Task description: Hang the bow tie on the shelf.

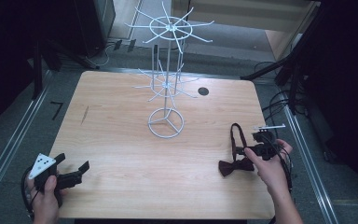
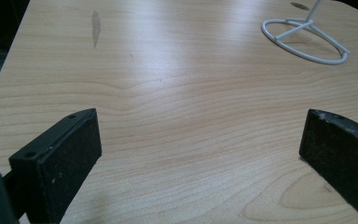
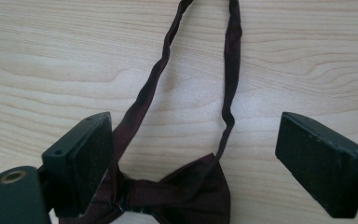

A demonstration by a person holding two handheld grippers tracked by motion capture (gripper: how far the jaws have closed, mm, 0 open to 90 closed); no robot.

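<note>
Lying between right gripper (image 3: pixel 191 163) wide-open jaws, bow tie (image 3: pixel 186 191), strap beyond

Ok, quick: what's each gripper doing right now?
Left gripper: open, nothing between the jaws, over bare table.
Right gripper: open, over the bow tie, not gripping it.

Bare tabletop (image 2: pixel 182 121) between spread fingers (image 2: pixel 70 158)
</note>
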